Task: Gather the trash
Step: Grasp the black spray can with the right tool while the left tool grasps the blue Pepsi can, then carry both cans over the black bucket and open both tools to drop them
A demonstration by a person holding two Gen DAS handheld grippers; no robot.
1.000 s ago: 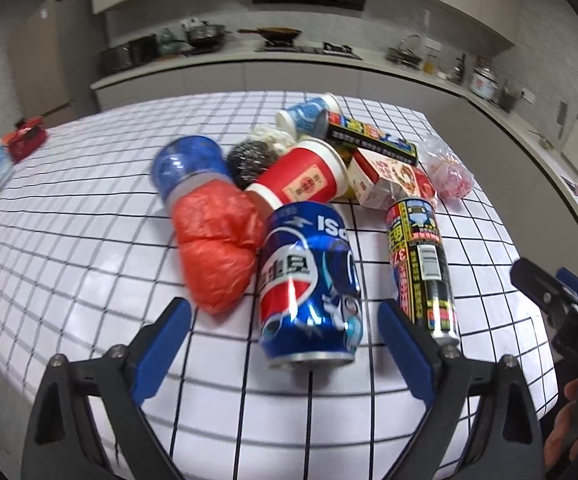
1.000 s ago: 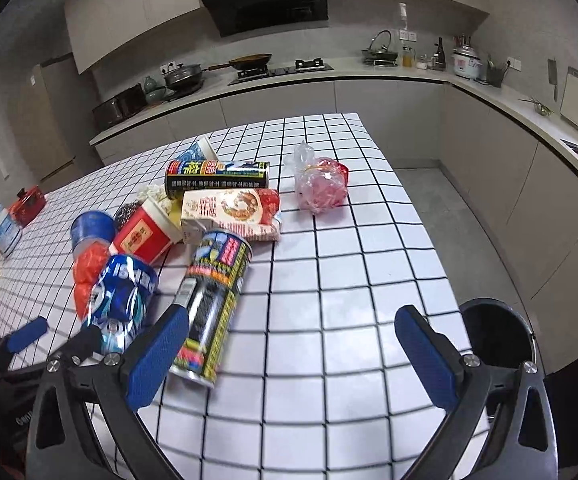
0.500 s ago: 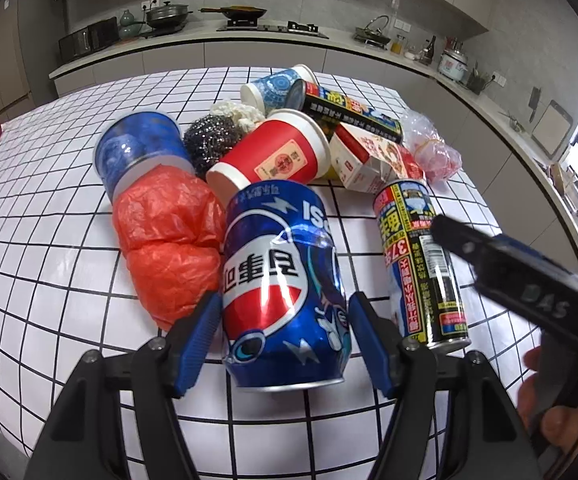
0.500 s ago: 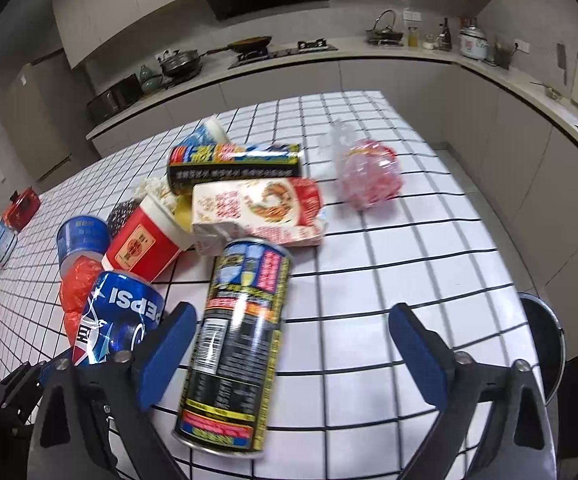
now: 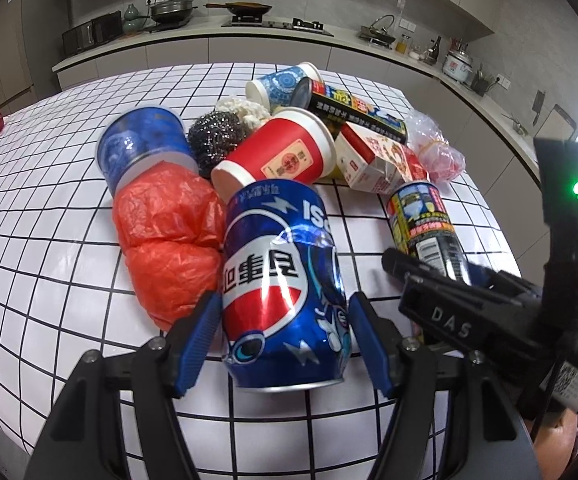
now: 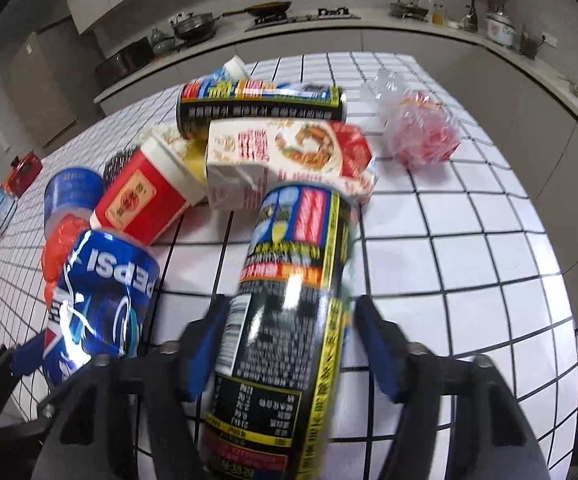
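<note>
While both grippers work at the near edge of the white grid-tiled table [image 5: 49, 240], the left gripper [image 5: 285, 336] has its blue pads pressed on either side of a dented blue Pepsi can [image 5: 281, 280], which lies on its side with its base toward the camera; the jaws closed in on it a moment ago and now stand clamped on it. Left of that can, a crumpled red plastic bag [image 5: 169, 240] lies touching it, and a blue cup [image 5: 141, 140] lies just behind the bag. The right gripper [image 6: 285, 344] straddles a black and yellow can [image 6: 289, 300], also lying lengthwise toward the camera; its jaws have just been closing with the can between them. The right wrist view is blurred, and a thin gap appears to remain at the right pad, so contact cannot be confirmed. Behind the two cans lies the rest of the pile: a red paper cup [image 5: 285, 152] on its side, a steel scourer [image 5: 217, 136], a white and red carton [image 6: 289, 156], a second black can [image 6: 261, 104] behind the carton, and a clear bag with red contents [image 6: 425, 128] set a little apart on the right.
</note>
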